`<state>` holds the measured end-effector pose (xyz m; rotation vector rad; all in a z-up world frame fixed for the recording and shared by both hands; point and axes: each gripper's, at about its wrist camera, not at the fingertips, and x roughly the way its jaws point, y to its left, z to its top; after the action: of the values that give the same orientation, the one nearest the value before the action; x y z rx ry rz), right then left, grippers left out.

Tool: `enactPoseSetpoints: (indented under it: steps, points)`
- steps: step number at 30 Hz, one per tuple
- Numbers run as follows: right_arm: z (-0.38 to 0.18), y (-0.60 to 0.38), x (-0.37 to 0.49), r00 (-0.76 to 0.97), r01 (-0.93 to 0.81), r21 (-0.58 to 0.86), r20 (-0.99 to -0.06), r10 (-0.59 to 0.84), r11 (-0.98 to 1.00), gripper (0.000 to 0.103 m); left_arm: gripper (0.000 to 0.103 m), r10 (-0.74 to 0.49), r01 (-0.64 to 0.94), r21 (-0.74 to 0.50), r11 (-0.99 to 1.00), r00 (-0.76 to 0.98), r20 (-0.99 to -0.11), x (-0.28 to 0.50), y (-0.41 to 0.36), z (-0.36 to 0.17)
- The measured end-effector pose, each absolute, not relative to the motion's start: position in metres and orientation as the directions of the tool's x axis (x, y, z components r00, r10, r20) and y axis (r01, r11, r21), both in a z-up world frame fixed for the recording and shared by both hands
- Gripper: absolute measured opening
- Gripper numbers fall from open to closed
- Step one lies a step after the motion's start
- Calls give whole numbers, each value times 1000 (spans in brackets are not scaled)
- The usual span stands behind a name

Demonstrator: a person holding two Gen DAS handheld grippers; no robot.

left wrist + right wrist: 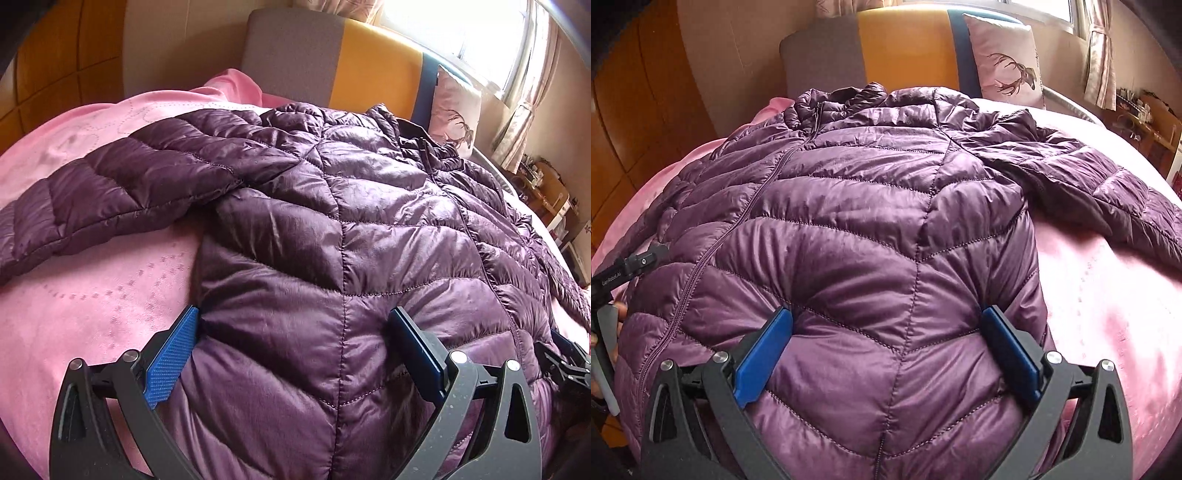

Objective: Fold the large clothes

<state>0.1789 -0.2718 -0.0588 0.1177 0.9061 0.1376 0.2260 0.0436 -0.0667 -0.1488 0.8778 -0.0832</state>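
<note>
Two hand-held grippers are seen over the lower part of a purple quilted jacket, which is spread front-up on a bed covered by a pink blanket. The left hand-held gripper is held with its jaws spread wide over the jacket's left hem area, one blue pad at the jacket's edge. The right hand-held gripper is likewise held wide apart over the other half, beside the zipper. One sleeve is laid out sideways on the blanket. A deer-print pillow is propped against the headboard.
</note>
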Motion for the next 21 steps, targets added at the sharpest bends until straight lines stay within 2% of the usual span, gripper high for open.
enactPoseSetpoints:
  steps: [3, 6, 12, 13, 18, 21]
  points:
    - [-53, -282, 176, 585, -74, 217, -781, 219, 973, 101, 99, -122, 13, -147, 989, 634, -764, 229, 42, -67]
    - [-41, -316, 169, 603, -17, 356, -742, 293, 934, 101, 99, -128, 15, -153, 988, 634, -763, 228, 43, -68]
    - [-33, -455, 130, 753, 305, 607, -625, 204, 734, 100, 99, -126, 15, -150, 989, 635, -762, 225, 43, -69]
    - [-37, -484, 120, 769, 367, 645, -616, 172, 670, 98, 99, -125, 15, -150, 989, 635, -762, 225, 43, -69]
    - [-46, -586, 84, 811, 519, 728, -586, 13, 448, 72, 99, -110, 14, -131, 991, 634, -765, 226, 40, -69]
    - [-51, -625, 77, 820, 551, 761, -570, -52, 343, 68, 99, -105, 14, -125, 992, 634, -766, 226, 39, -69]
